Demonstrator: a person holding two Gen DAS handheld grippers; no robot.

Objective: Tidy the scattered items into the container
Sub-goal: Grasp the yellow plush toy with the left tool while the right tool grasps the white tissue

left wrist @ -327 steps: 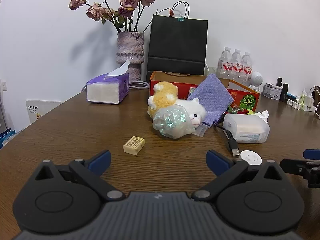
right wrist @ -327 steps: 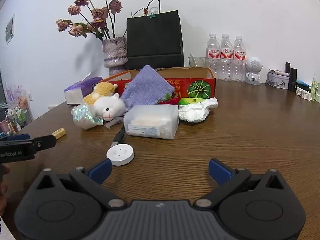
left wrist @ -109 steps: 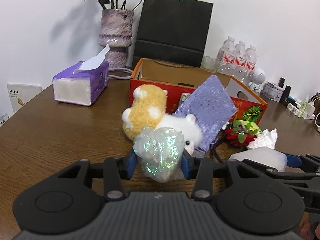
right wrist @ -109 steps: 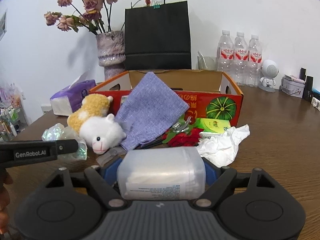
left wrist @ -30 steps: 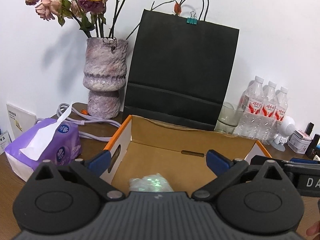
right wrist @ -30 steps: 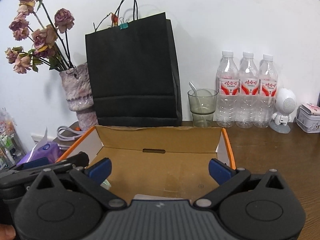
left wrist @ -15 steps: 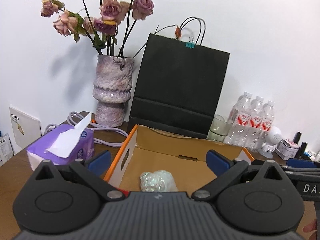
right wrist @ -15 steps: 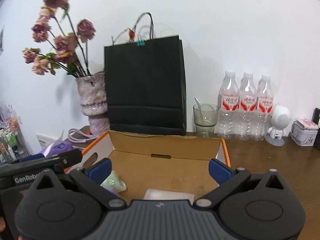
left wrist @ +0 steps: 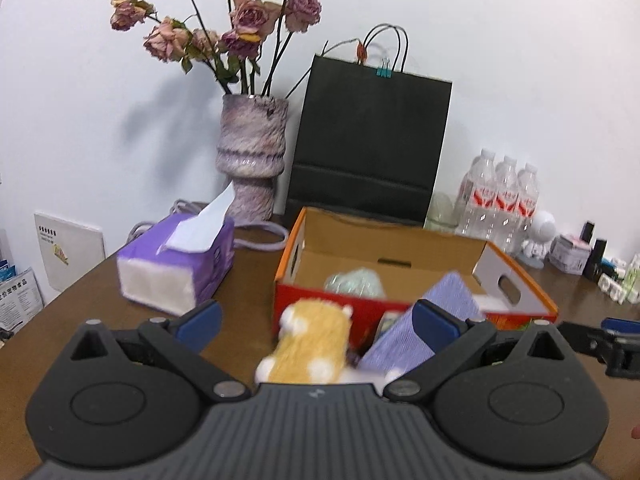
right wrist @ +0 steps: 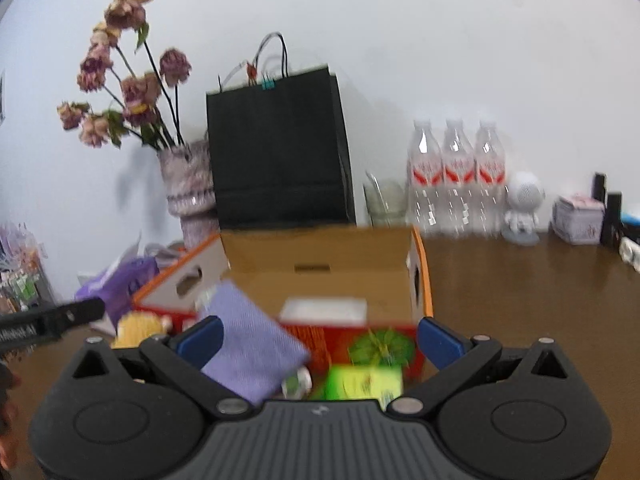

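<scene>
I take this for an office or meeting room rather than a home. I am looking across a broad wooden table (left wrist: 248, 264) pushed against a plain white wall. Around the black paper bag (left wrist: 370, 148) I see a vase of dried roses (left wrist: 252, 160) to its left, three water bottles (right wrist: 456, 176) to its right, a tissue box (left wrist: 176, 268) left of the vase, and printed leaflets (left wrist: 20, 300) at the far left edge.

- cardboard box (left wrist: 292, 264): orange rim, red front with a green melon print
- plush toy (left wrist: 308, 340): yellow with white patches
- cloth (right wrist: 248, 352): lilac
- paper bag (left wrist: 368, 140): black
</scene>
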